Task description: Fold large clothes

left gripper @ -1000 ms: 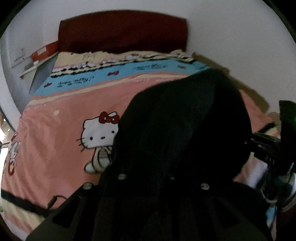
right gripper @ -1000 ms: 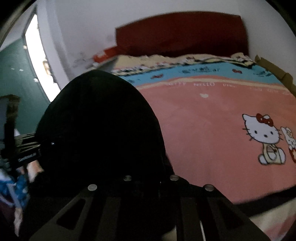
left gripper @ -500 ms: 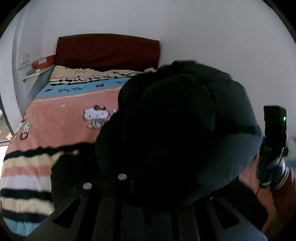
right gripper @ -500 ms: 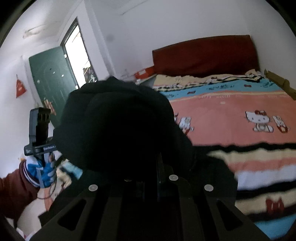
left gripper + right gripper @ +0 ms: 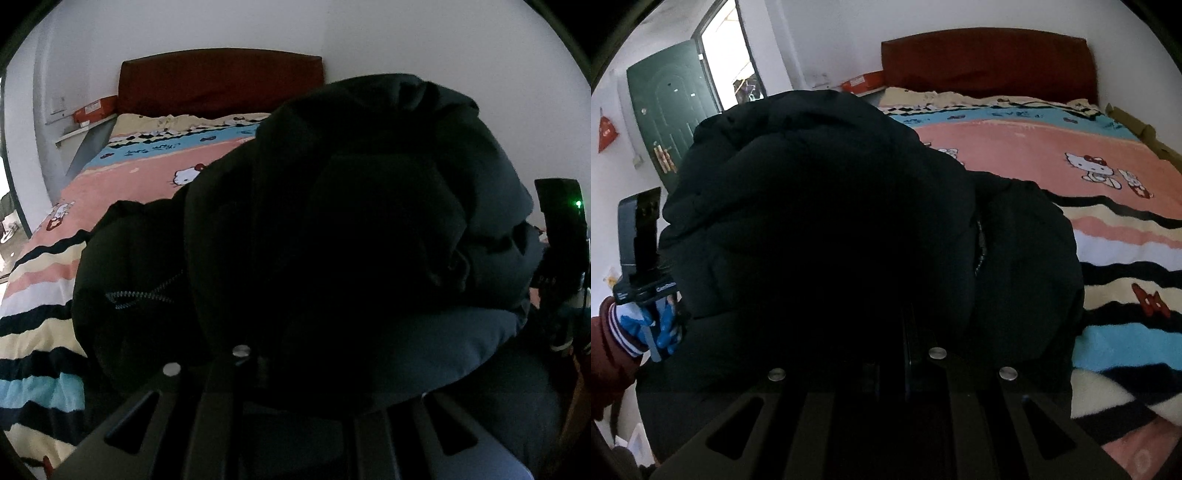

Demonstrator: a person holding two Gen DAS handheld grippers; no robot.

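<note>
A big black padded jacket [image 5: 332,229] is bunched up in the air over the foot of the bed [image 5: 1052,147], filling both wrist views. It covers the fingers of the left hand-held gripper [image 5: 295,369] and the right hand-held gripper [image 5: 886,354], so I cannot tell whether either is spread or pinching cloth. Its zipper [image 5: 140,295] shows at the left fold, above the striped blanket [image 5: 1126,266].

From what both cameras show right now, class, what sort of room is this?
Most likely a home bedroom: a bed with a cartoon-cat blanket and a dark red headboard, plus a green door beside a bright window. A black padded jacket fills the foreground.
</note>
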